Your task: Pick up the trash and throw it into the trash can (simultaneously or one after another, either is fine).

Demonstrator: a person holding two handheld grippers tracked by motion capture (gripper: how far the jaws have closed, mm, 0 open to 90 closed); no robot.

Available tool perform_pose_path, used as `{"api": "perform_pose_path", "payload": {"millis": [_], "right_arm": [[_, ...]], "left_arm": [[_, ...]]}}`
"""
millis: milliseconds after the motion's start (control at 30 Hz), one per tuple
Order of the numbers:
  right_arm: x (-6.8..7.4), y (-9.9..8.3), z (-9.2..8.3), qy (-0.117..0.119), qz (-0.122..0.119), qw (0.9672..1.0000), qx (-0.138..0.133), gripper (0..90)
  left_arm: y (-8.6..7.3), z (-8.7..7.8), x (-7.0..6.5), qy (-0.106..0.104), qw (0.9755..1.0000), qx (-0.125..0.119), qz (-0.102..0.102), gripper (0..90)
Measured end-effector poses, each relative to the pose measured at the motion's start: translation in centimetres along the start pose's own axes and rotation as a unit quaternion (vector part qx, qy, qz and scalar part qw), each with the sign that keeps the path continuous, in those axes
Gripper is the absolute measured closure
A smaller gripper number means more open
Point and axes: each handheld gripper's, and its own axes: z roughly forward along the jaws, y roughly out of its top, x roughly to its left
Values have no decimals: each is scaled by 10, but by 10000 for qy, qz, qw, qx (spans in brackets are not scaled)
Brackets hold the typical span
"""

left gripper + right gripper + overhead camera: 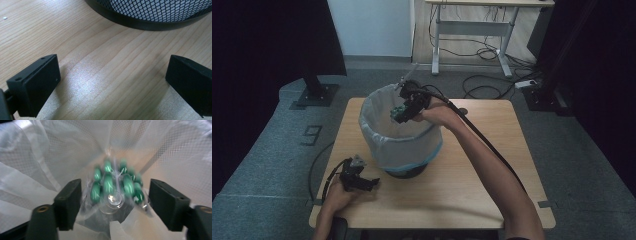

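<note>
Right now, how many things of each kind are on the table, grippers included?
Grippers: 2, the left gripper and the right gripper
Mesh bin with white liner: 1
Green-and-clear plastic item over the bin: 1
Total: 4

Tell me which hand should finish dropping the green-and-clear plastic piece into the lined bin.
Right. The right claw hangs over the lined bin with the green-and-clear plastic piece between its parted jaws. The left claw rests open on the table beside the bin.

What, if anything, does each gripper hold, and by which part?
Neither holds anything. The left gripper is open over the table; the green packet sits ungripped between the open fingers of the right gripper.
</note>
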Motion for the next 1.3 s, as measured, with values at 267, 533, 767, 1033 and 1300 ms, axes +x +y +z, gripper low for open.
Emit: {"api": "perform_pose_path", "payload": {"millis": [267, 533, 767, 1033, 1300], "right_arm": [[2, 0, 0, -113, -28, 9998, -153, 99], [0, -3, -9, -150, -4, 9998, -134, 13], [1, -6, -19, -194, -5, 9995, -261, 6], [-3, -17, -28, -162, 80, 9991, -394, 0], [-5, -27, -40, -189, 168, 9984, -503, 0]], "left_arm": [[0, 0, 0, 1, 10000, 0, 0, 0], [0, 0, 0, -1, 10000, -1, -1, 0], [0, 0, 0, -1, 10000, 0, 1, 0], [0, 0, 0, -1, 10000, 0, 0, 0], [0, 0, 0, -1, 10000, 0, 1, 0]]}}
